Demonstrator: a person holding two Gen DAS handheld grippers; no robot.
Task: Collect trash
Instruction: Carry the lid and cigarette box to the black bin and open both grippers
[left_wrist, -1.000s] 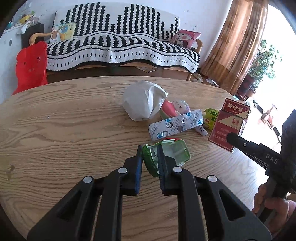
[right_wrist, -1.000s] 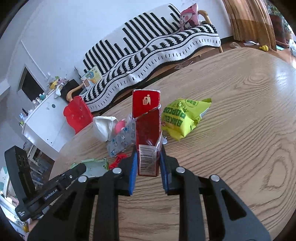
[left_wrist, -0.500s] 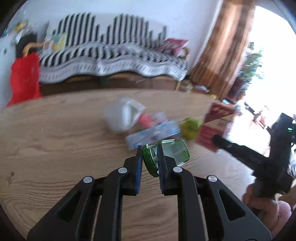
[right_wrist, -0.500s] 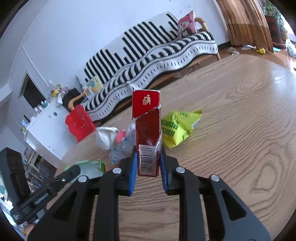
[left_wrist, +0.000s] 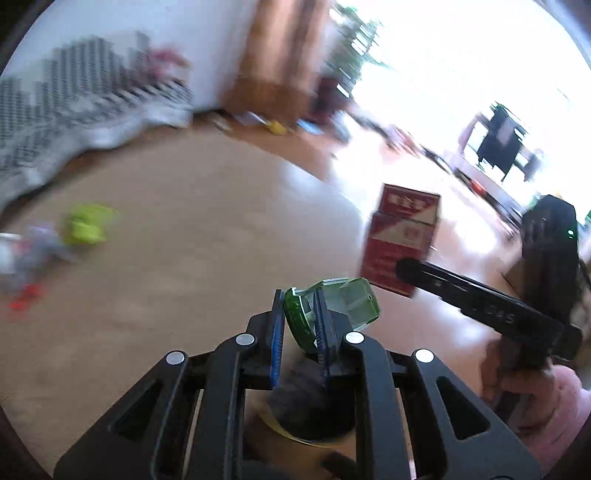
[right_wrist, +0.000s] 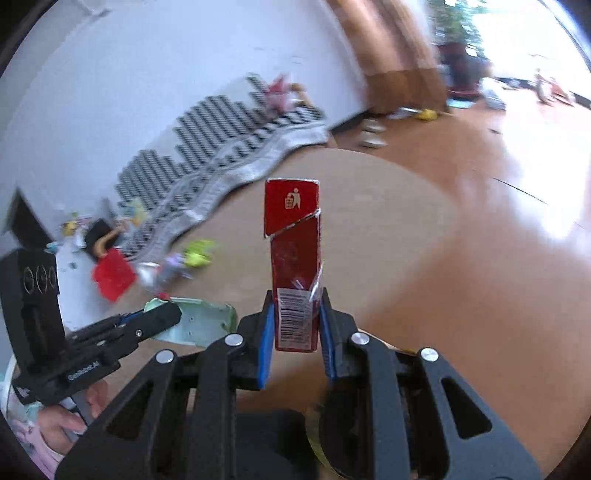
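Note:
My left gripper (left_wrist: 298, 308) is shut on a green plastic container (left_wrist: 343, 306) and holds it above the near edge of the round wooden table (left_wrist: 192, 236). My right gripper (right_wrist: 295, 317) is shut on an upright red cigarette box (right_wrist: 293, 254), also lifted off the table; the box shows in the left wrist view (left_wrist: 400, 240). The left gripper with the pale green container (right_wrist: 195, 325) shows at the lower left of the right wrist view. A dark round opening with a yellowish rim (left_wrist: 310, 421) lies below the left fingers. Both views are blurred.
The other trash lies far back on the table: a yellow-green snack bag (left_wrist: 86, 227), a white bag (right_wrist: 147, 275) and small pieces beside it. A striped sofa (right_wrist: 229, 147), a red chair (right_wrist: 110, 278) and brown curtains (left_wrist: 277, 62) stand beyond the table.
Both grippers have pulled back from the trash pile and swung right with their items held. The pile now lies far left and small, and a dark opening has come into view below the fingers.

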